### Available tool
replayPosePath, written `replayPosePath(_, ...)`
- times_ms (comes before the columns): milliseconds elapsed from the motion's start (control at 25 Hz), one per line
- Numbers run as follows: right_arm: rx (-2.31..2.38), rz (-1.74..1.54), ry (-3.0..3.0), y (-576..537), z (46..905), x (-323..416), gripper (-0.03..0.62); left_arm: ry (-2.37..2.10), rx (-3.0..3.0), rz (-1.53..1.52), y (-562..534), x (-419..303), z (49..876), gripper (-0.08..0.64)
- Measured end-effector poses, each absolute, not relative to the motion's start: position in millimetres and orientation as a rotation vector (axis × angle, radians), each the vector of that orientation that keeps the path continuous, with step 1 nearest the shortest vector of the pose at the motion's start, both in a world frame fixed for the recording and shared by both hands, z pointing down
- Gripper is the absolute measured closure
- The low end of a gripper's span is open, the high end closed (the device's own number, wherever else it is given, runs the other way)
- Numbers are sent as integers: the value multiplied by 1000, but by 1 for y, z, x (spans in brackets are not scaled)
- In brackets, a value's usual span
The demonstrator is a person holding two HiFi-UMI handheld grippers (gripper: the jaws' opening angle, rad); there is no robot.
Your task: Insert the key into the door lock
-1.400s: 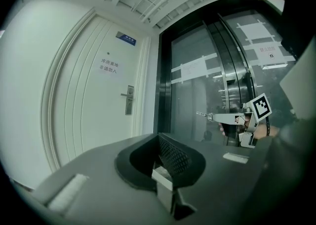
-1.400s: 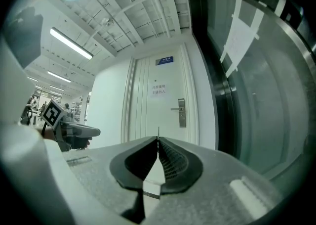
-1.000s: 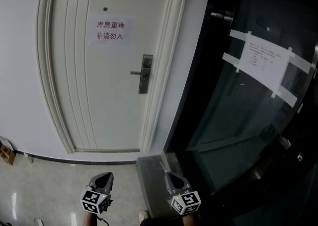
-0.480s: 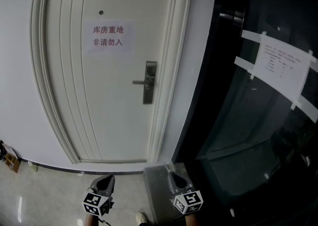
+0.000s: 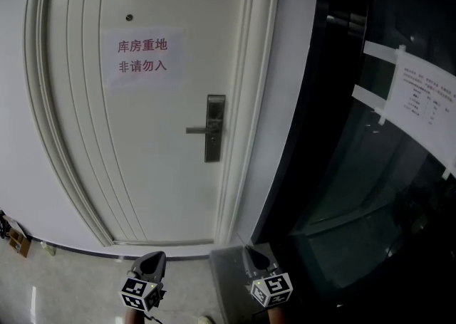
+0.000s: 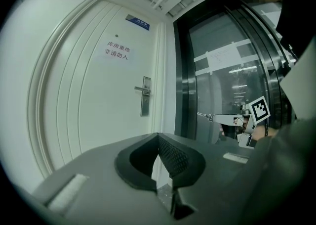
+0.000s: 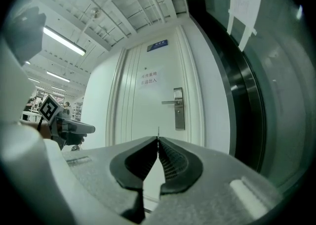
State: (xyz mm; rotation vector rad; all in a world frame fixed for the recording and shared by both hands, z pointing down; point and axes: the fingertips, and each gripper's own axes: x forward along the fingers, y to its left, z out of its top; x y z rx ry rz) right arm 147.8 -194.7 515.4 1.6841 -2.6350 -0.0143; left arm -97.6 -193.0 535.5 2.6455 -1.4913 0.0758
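Edgewise, right gripper (image 7: 158, 140) pinches the key (image 7: 158, 131), unseen in head view; left gripper (image 6: 158, 135) closed, empty. Door lock (image 5: 214, 127) at twelve o'clock; floor (image 5: 71, 280) between.

Ahead of me hangs a white paper sign (image 5: 142, 55) with red characters. On my right stands a dark glass wall (image 5: 356, 194), a printed sheet (image 5: 424, 102) taped across it.

White door (image 5: 142, 173) bears a silver lock (image 5: 214, 127) and red-lettered sign (image 5: 142, 56).
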Motion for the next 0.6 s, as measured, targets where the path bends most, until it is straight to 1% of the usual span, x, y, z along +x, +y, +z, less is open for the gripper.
replayPosePath(360,1654,-110,-2630,-262,504,150,581,-1535,2615,48,-256,-97,538,558)
replayPosePath(600,1609,-330,-2552,-291,487,145,581,-1550,2596,57,-275,-98,544,558)
